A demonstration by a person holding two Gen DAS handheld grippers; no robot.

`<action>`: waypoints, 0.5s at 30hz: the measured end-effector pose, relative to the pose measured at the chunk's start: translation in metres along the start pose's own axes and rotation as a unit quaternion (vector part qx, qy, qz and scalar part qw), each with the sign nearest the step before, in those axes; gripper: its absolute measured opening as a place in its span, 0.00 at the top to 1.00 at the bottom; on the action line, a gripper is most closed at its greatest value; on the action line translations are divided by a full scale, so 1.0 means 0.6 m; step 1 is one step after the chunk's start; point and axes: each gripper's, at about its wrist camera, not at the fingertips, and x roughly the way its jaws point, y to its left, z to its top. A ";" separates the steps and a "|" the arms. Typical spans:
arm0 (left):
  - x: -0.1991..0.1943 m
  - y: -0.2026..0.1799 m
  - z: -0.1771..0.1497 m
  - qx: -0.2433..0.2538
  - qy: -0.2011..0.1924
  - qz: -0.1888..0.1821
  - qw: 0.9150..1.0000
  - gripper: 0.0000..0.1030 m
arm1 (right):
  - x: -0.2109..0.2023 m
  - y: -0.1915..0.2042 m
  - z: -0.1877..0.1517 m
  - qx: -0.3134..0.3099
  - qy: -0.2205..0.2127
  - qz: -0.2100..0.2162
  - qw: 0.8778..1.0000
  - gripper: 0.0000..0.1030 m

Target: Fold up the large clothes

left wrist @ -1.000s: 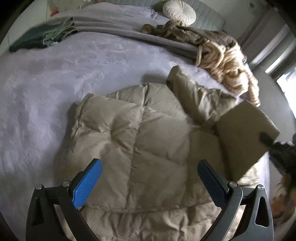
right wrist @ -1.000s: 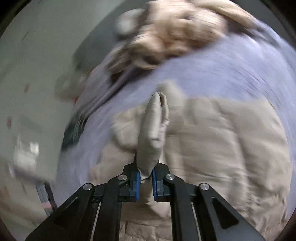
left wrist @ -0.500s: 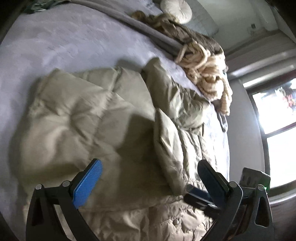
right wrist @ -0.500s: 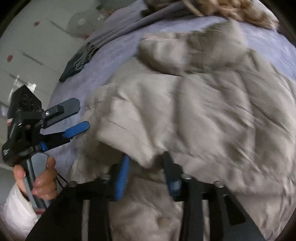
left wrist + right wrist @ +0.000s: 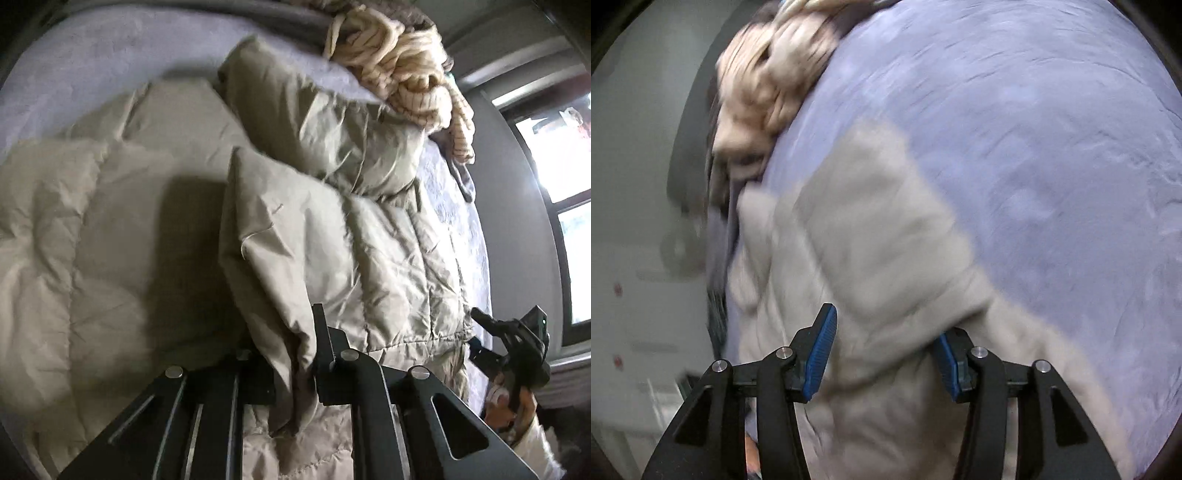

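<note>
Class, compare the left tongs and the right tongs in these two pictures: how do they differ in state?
The left tongs are shut, pinching a fold of the beige down jacket; the right tongs stand apart and are closing. The left tongs lift their fold into a ridge; the right tongs only straddle jacket fabric. Both point down over the jacket on the lavender bed cover.

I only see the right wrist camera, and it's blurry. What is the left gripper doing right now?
Observer: The left gripper is shut on a raised fold of the beige puffer jacket.
Operator: Where does my right gripper sit, seen from that side?
Observer: The right gripper is at the jacket's hem, by the near edge of the bed. Its jaws are closing with fabric between them.
Operator: What's beyond it?
Observer: A bright window in the wall past the bed, which your view doesn't show.
</note>
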 end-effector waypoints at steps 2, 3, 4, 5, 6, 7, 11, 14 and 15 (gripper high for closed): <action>-0.018 -0.009 -0.005 0.011 -0.018 0.002 1.000 0.89 | -0.003 -0.011 0.023 0.009 -0.009 -0.017 1.000 0.92; -0.030 -0.012 -0.011 0.019 -0.027 0.010 0.999 0.89 | 0.004 -0.003 0.029 0.005 -0.010 -0.020 1.000 0.93; -0.038 -0.010 -0.015 0.024 -0.032 0.017 0.999 0.89 | 0.003 0.003 0.029 -0.002 -0.010 -0.018 1.000 0.94; -0.044 -0.006 -0.023 0.027 -0.035 0.028 0.999 0.89 | 0.000 0.015 0.028 -0.014 -0.010 -0.011 1.000 0.94; -0.045 0.001 -0.029 0.027 -0.032 0.035 0.999 0.89 | -0.005 0.030 0.024 -0.038 -0.008 -0.003 0.999 0.94; -0.042 0.012 -0.037 0.026 -0.023 0.046 0.998 0.89 | -0.004 0.047 0.011 -0.053 -0.006 -0.002 0.999 0.94; -0.013 0.046 -0.050 0.012 -0.003 0.059 0.998 0.88 | 0.043 0.060 -0.016 -0.089 0.022 -0.051 0.994 0.94; -0.019 0.049 -0.049 0.006 -0.011 0.073 0.997 0.85 | 0.073 0.046 -0.012 -0.085 0.027 -0.064 0.994 0.94; -0.028 0.048 -0.048 0.008 -0.017 0.088 0.996 0.81 | 0.075 0.048 -0.009 -0.085 0.028 -0.067 0.994 0.94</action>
